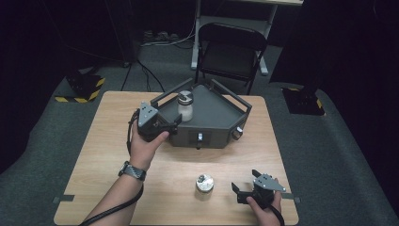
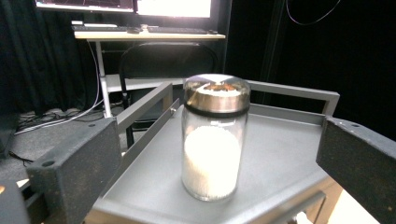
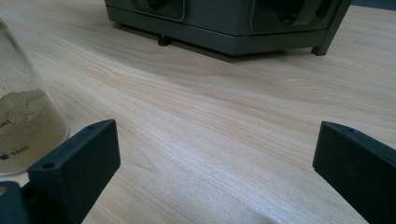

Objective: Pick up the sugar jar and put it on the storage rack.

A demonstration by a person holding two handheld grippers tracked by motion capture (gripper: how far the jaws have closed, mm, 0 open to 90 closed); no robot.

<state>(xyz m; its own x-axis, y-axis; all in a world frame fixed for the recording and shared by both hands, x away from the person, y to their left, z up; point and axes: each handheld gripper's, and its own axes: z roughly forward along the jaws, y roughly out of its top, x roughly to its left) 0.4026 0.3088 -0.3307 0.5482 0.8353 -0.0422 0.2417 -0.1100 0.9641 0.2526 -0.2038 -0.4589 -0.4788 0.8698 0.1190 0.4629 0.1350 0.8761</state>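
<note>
Jar of white powder (image 2: 212, 144) stands upright on the grey tray (image 2: 285, 158), long axis vertical, metal cap up, at twelve o'clock from your left gripper (image 1: 175, 121), whose jaws are spread wide and clear of the glass. Nearer you, at six o'clock on the table (image 1: 94, 155), a second jar (image 1: 204, 184) waits beside your right gripper (image 1: 239, 192), jaws also apart. Swing the left jaw carelessly and you may well topple the tall jar.
</note>
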